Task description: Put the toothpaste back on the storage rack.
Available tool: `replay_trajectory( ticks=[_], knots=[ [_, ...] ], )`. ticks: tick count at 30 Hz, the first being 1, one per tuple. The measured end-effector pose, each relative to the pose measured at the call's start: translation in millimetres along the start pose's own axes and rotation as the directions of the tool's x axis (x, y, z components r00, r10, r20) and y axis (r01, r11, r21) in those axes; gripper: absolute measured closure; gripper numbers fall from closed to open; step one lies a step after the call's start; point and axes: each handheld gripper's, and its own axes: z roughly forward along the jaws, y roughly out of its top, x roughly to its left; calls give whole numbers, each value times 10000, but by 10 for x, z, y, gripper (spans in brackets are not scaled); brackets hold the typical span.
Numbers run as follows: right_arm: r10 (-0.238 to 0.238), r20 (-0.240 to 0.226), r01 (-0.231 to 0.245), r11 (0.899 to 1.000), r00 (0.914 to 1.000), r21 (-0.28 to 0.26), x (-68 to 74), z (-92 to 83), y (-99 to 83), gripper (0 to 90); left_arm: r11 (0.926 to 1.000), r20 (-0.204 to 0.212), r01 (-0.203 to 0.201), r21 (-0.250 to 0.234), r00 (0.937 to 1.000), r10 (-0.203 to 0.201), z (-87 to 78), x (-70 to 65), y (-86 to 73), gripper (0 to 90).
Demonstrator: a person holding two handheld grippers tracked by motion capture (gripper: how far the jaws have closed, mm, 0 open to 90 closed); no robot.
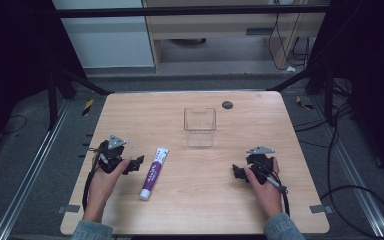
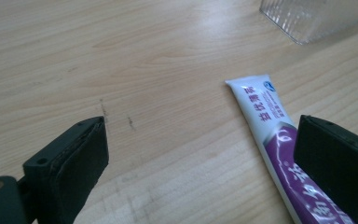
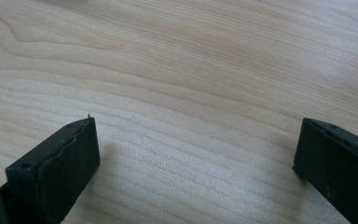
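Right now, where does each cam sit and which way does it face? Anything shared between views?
High view: above the person's side, looking forward and down on the table; forearms, both hands, left gripper and right gripper enter from below.
Left gripper view: rides the left gripper, low over the wood, facing the toothpaste tube and clear container; jaws apart.
Right gripper view: rides the right gripper, facing bare wood; jaws apart.
Shared: high and left gripper views both show the tube and container.

Both hands rest low, left gripper (image 1: 136,163) and right gripper (image 1: 236,172) with jaws spread wide, pointing inward.
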Motion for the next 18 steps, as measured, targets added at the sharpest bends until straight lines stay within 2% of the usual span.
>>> replay_trajectory(
  ticks=[2, 7, 11, 16, 18],
  knots=[
    [-9, 8, 9, 10000, 10000, 5, 1, 4, 2, 3, 9998, -62, -90, 173, 9999, 91, -10, -14, 10, 29],
    [19, -27, -19, 10000, 10000, 18, 3, 4, 5, 4, 9994, -139, -15, 338, 9999, 20, -65, -56, 45, 38],
    [19, -26, -19, 10000, 10000, 19, 3, 4, 5, 3, 9989, 16, -90, 468, 10000, 89, -73, -97, 77, 47],
    [-5, -14, 5, 10000, 10000, 25, 2, 4, 5, 4, 9977, 71, -255, 627, 9997, 251, -61, -207, 120, 54],
    [-7, -12, 7, 10000, 10000, 23, 2, 4, 5, 4, 9967, 218, -341, 743, 9992, 326, -52, -264, 128, 56]
  ],
)
